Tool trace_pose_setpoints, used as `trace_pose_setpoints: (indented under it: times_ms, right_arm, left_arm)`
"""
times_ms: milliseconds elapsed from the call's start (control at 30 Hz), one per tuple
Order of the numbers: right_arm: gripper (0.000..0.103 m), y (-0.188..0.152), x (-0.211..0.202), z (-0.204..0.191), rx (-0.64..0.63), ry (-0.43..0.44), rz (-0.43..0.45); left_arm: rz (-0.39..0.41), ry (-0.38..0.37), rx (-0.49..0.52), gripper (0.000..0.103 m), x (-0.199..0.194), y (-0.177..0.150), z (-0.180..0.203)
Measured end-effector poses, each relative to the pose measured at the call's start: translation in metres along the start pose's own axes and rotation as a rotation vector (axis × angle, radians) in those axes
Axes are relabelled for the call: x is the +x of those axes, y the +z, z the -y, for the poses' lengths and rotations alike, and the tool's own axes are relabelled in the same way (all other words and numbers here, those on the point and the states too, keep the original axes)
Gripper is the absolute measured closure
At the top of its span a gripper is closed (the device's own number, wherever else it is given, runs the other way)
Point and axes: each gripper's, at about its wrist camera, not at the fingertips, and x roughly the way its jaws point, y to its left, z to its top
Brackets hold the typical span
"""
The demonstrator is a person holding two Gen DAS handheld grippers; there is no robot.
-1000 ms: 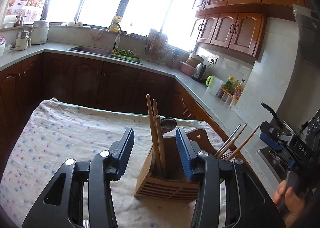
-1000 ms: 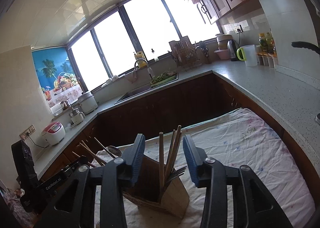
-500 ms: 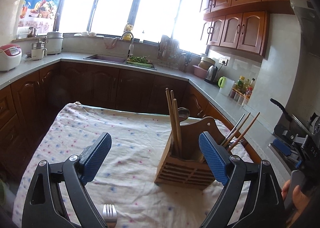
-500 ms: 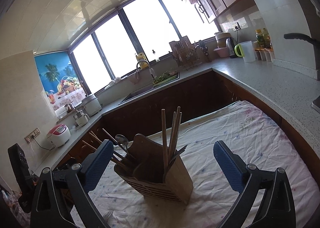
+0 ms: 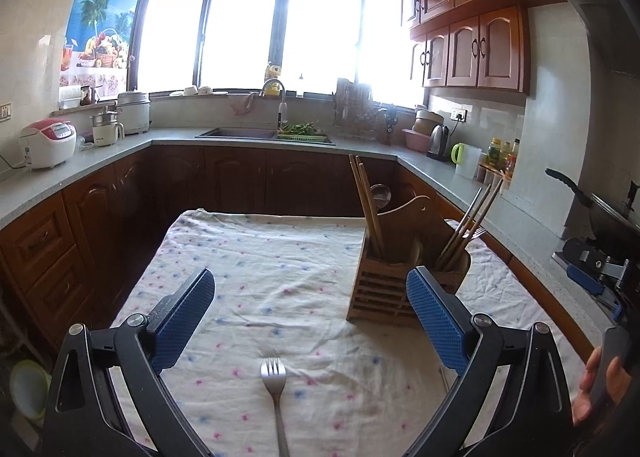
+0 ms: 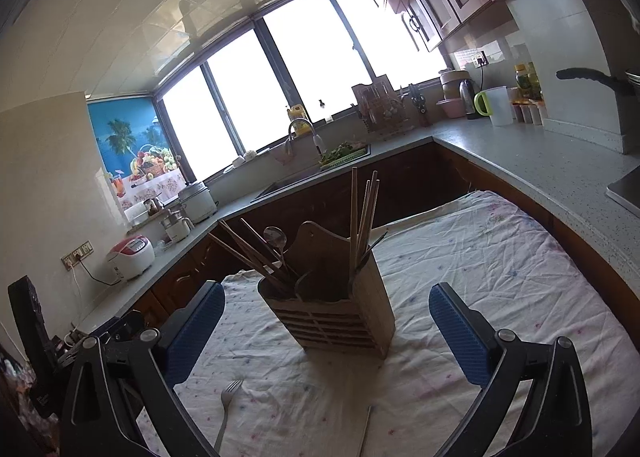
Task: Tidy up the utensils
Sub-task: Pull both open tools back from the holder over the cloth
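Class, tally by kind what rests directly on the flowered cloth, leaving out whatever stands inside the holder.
Holder: 1
Fork: 1
Thin utensil, kind unclear: 1
Total: 3

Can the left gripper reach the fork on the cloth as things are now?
Probably yes: the fork lies bare on the cloth between the open jaws of the left gripper, nothing over it.
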Motion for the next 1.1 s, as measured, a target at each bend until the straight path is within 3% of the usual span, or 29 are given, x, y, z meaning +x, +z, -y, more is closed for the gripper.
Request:
trace_pose_setpoints:
  times_ms: [400,567,733,867,1100]
  right_arm:
    - [0.000,-0.050,-0.034,-0.012,-0.085,-0.018,-0.021]
    - [0.000,-0.038,-0.053,-0.028,-0.166,-0.013,-0.001]
    - [0.000,-0.022,-0.089,-0.053,-0.271,-0.002,0.117]
    - [0.000,-0.048,-0.093,-0.055,-0.302,-0.053,0.140]
    - [0.000,-0.099,-0.075,-0.039,-0.299,-0.096,0.072]
  left_arm:
    - [-0.044,0.055,-0.079,0.003,-0.038,-0.045,-0.026]
    - [-0.014,0.059,-0.035,0.003,-0.058,-0.040,-0.024]
    - [0.061,0.036,0.040,0.000,-0.080,-0.028,-0.012]
    - [0.055,0.047,0.058,0.000,-0.083,-0.046,-0.001]
    - [0.015,0.084,0.094,0.000,-0.079,-0.099,0.015]
